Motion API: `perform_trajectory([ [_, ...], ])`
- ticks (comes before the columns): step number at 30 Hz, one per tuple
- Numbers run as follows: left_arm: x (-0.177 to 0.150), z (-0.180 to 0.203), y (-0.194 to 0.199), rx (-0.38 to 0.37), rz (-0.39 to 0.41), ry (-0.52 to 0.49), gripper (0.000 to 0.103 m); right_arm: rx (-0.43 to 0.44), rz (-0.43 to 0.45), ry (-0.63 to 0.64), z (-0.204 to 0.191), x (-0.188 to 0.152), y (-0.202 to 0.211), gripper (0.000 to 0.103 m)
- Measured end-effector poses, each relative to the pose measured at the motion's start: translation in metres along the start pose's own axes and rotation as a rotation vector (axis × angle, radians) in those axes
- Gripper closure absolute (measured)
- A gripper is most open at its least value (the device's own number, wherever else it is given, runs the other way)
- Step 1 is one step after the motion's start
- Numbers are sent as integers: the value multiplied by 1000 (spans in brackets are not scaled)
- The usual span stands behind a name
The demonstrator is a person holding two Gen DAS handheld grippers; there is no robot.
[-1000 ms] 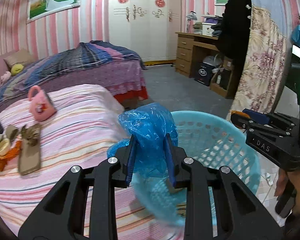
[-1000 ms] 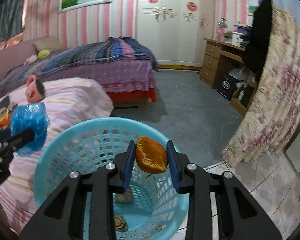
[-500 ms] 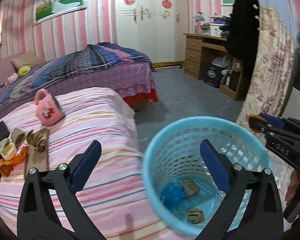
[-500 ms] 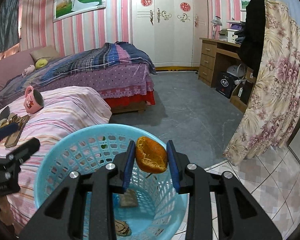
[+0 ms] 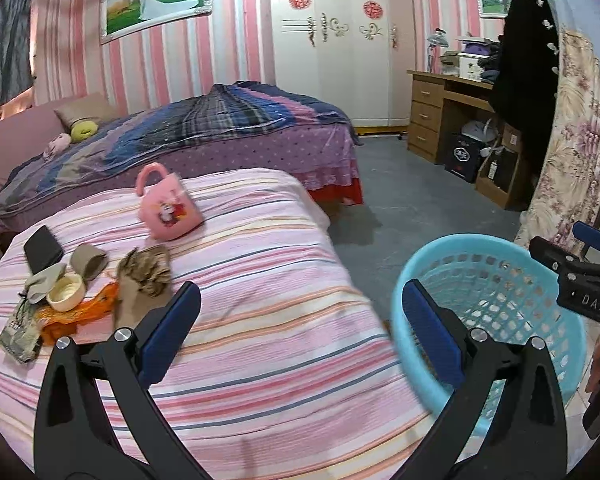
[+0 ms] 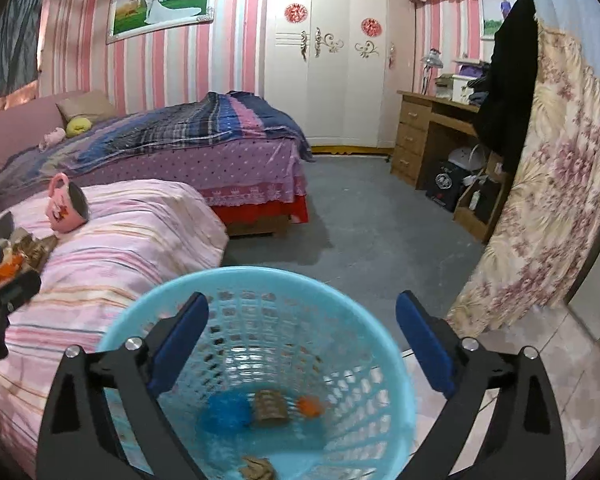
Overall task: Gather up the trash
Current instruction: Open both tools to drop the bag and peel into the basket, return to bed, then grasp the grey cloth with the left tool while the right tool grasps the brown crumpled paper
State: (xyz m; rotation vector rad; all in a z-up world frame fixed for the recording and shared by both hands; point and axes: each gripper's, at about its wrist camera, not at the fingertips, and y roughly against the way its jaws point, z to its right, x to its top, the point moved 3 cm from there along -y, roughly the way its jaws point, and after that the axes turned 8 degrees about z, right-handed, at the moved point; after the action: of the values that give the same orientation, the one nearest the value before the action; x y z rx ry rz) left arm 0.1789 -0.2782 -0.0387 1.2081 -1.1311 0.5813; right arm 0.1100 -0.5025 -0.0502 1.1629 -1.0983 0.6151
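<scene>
Blue pads on my right gripper (image 6: 302,344) stand wide apart over the basket (image 6: 128,328); its jaws have just been opening and nothing sits between them now. Orange peel (image 6: 310,406) lies on the basket floor beside the blue bag (image 6: 228,412) and a brown scrap (image 6: 270,402). Left gripper (image 5: 300,334) is also spread wide and empty, its jaws opened within the last second, pointing across the striped bedspread (image 5: 260,320) with the basket rim just beside its right finger.

Remaining trash pile (image 5: 60,296) sits at the bed's left edge: orange wrapper, crumpled brown paper, a small white cup, bits of packaging, all overlapping.

Risks as I see them:
- Left finger is close to the rim. A careless swing could clip the basket and tip it; it looks light.
- Pile is tangled. Grabbing one piece may drag the neighbours off the bed.
- Black phone (image 5: 42,250) and pink mug (image 5: 168,210) lie near the pile. Neither looks like trash, so I must not sweep them in.
- Soft bedding: pads may pinch the sheet along with the wrapper.
</scene>
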Motion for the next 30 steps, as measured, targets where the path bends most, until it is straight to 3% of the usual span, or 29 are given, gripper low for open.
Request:
perform_trajectory([
  [10, -3, -83, 17, 90, -9, 43, 6, 34, -7, -17, -34, 5, -4, 10],
  [20, -14, -194, 30, 275, -32, 53, 6, 107, -5, 42, -103, 7, -7, 9],
  [30, -40, -282, 33, 356, -71, 147, 6, 194, -24, 103, -170, 3, -11, 9],
])
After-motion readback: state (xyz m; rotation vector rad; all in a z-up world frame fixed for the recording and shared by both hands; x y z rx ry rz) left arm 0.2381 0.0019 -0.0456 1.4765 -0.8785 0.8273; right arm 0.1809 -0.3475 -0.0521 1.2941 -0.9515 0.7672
